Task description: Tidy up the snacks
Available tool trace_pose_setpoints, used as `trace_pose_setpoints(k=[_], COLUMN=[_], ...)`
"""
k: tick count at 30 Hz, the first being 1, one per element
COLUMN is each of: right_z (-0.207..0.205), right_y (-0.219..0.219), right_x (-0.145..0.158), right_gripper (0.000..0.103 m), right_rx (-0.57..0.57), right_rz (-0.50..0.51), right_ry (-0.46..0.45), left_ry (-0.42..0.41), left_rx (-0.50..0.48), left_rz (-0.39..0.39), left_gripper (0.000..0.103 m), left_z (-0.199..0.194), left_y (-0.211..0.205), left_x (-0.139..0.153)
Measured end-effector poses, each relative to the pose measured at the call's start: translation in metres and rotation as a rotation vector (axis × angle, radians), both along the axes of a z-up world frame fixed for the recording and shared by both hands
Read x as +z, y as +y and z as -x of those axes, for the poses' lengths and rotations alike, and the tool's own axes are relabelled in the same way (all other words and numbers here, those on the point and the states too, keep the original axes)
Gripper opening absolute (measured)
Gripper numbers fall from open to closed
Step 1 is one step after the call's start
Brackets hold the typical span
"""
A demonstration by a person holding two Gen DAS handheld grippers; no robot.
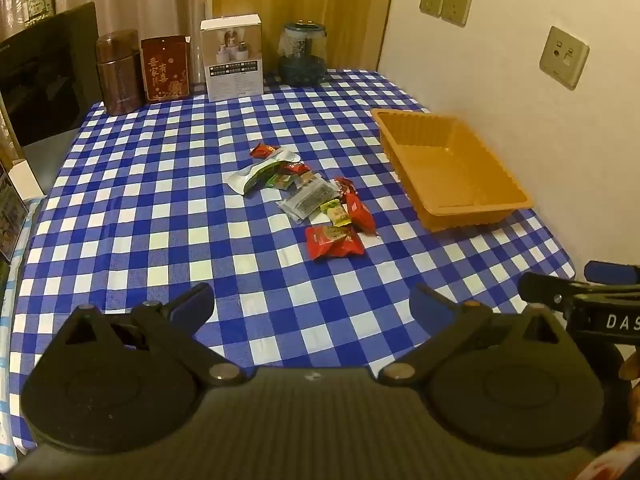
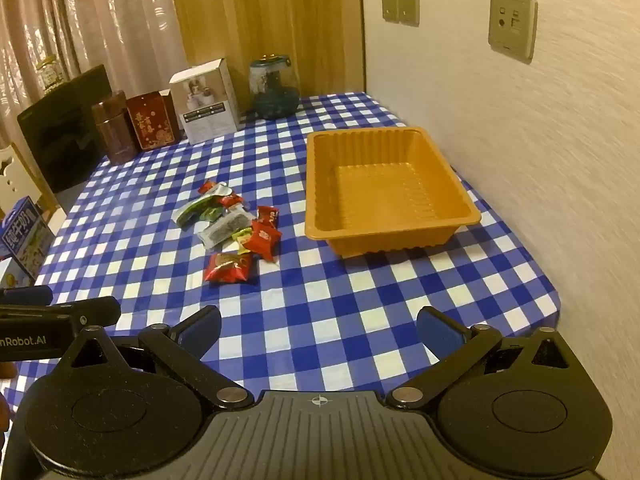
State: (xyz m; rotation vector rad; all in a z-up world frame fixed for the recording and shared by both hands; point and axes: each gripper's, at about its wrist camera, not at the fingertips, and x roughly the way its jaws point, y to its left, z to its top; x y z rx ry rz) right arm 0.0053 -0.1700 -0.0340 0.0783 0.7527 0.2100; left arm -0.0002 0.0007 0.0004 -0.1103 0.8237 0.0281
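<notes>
Left gripper (image 1: 312, 304): spread wide, holding nothing, above the worktop (image 1: 160, 208).
Right gripper (image 2: 320, 330): spread wide, holding nothing.
Snacks (image 1: 308, 200): loose pile mid-worktop.
Tray (image 2: 384, 188): beside the snacks, apart from them, by the wall.

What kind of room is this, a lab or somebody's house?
Most likely a home dining corner: a blue-and-white checked tablecloth, long beige curtains, and brown tea tins beside a white cardboard box.
</notes>
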Motion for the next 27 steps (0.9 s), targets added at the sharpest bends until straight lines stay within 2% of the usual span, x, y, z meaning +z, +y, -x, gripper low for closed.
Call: trace_pose_setpoints(k=[14,27], right_z=[0.0002,-0.0007], right_y=[0.0006,0.0004], right_x=[0.0015,-0.0021], right_gripper=[0.103,0.103], right_rx=[-0.001,0.0], right_rz=[0.0,-0.001], right_ry=[0.01,0.012], left_ry=[0.011,0.008], left_rx=[-0.024,-0.013], left_rz=[-0.03,-0.014], left_gripper=[0.103,0.103], left_z=[-0.0005,-0.0012], left_y=[-0.0032,-0.0016], left_x=[-0.0037,-0.0017])
